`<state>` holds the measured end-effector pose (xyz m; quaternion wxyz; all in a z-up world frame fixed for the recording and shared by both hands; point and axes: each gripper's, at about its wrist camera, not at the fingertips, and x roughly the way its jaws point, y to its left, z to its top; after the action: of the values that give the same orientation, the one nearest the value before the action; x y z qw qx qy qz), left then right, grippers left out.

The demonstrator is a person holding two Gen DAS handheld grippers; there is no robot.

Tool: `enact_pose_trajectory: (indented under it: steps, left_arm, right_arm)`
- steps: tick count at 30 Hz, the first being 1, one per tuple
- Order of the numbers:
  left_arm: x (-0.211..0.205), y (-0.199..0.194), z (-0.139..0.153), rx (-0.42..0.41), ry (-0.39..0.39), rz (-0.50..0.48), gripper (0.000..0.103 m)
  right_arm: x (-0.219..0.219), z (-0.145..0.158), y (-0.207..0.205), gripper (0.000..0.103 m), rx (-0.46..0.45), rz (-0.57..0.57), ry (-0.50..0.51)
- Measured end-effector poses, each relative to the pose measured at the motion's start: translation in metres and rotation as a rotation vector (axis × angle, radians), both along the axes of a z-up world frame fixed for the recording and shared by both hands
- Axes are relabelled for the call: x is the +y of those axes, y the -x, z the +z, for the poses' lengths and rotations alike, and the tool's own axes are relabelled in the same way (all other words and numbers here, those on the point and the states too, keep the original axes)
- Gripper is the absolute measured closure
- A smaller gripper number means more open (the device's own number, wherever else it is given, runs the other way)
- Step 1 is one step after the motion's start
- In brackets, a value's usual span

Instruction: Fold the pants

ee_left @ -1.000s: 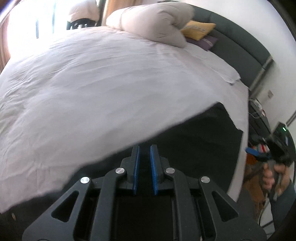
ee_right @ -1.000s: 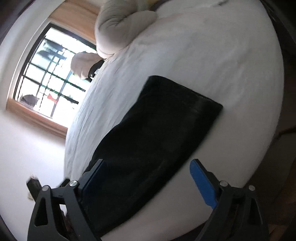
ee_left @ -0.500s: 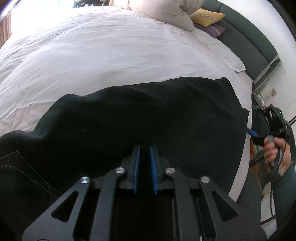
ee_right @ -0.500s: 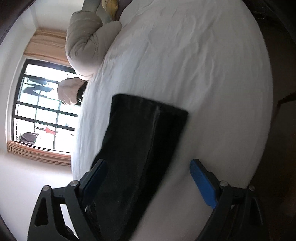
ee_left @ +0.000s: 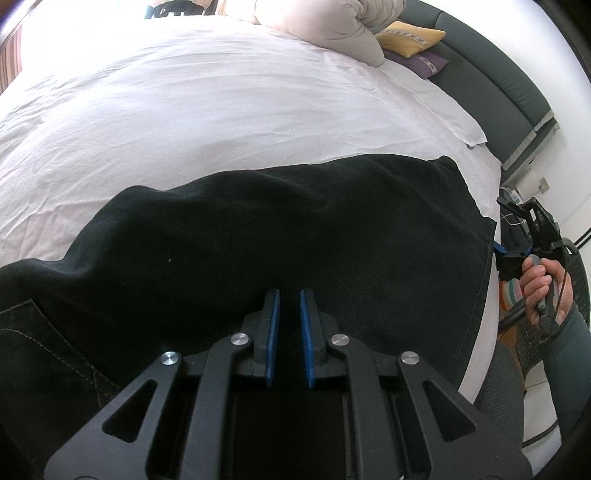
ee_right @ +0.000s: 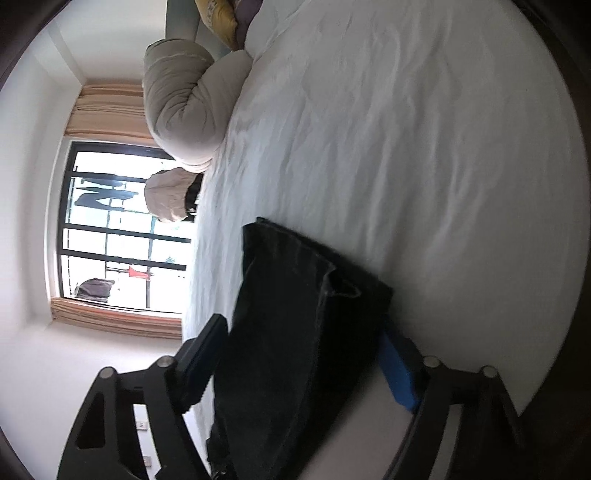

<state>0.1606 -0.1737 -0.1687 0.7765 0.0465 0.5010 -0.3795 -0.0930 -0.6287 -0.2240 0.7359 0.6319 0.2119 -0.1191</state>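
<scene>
Black pants (ee_left: 295, 236) lie spread along the near edge of a white bed (ee_left: 221, 103). My left gripper (ee_left: 289, 295) is low over the pants with its blue pads close together; whether cloth is pinched between them is unclear. My right gripper (ee_right: 303, 336) is open, rolled on its side, its fingers either side of the pants' end (ee_right: 295, 314) at the bed edge. It also shows in the left wrist view (ee_left: 517, 254), held in a hand at the pants' right end.
A beige duvet bundle (ee_left: 325, 22), a yellow pillow (ee_left: 410, 35) and a purple pillow (ee_left: 424, 62) lie by the dark headboard (ee_left: 498, 81). A window (ee_right: 122, 229) is beyond the far side. A chair (ee_left: 535, 332) stands beside the bed.
The left gripper has come down over the pants, which now fill its view. The right gripper has rolled sideways and moved in until its fingers straddle the pants' end.
</scene>
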Motion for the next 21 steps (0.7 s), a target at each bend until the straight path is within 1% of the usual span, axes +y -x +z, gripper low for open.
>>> enact_pose_trajectory:
  steps: [2,4,6,7,9,10,12,13,15,16,18,21]
  left_arm:
    - [0.000,0.000,0.000,-0.001,0.000,0.000,0.092]
    - [0.000,0.000,0.000,0.000,0.001,0.000,0.092]
    - [-0.001,0.000,0.000,0.002,0.003,0.001,0.092]
    - [-0.001,0.000,0.000,0.001,0.003,0.001,0.092]
    - [-0.001,0.000,0.000,0.000,0.004,0.001,0.092]
    - [-0.001,0.000,0.000,0.000,0.004,0.002,0.092]
    - [-0.002,-0.001,0.000,0.000,0.004,0.002,0.092]
    - [-0.002,-0.001,0.000,0.002,0.005,0.002,0.092]
    - [-0.003,-0.001,0.000,0.007,0.005,0.004,0.092]
    - [-0.003,-0.002,0.000,0.009,0.006,0.005,0.092]
    - [-0.004,-0.002,0.001,0.016,0.003,0.014,0.092]
    - [-0.006,-0.003,0.003,0.022,-0.002,0.031,0.092]
  right_arm:
    - [0.003,-0.002,-0.003,0.033,-0.002,0.020,-0.001]
    - [0.004,-0.004,-0.003,0.038,-0.002,0.016,-0.005]
    - [0.003,-0.007,-0.001,0.048,-0.004,0.009,-0.018]
    - [0.003,-0.009,0.000,0.051,-0.001,0.007,-0.024]
    - [0.002,-0.012,0.005,0.063,0.005,-0.004,-0.039]
    - [0.002,-0.013,0.005,0.065,0.004,-0.009,-0.045]
    - [0.002,-0.015,0.006,0.075,0.007,-0.013,-0.045]
    - [0.002,-0.015,0.006,0.077,0.011,-0.013,-0.042]
    - [0.005,-0.013,0.007,0.084,0.027,-0.009,-0.026]
    - [0.006,-0.011,0.005,0.085,0.038,-0.005,-0.009]
    - [0.011,-0.002,0.003,0.091,0.060,0.010,0.045]
    - [0.017,0.011,-0.004,0.093,0.078,0.029,0.126]
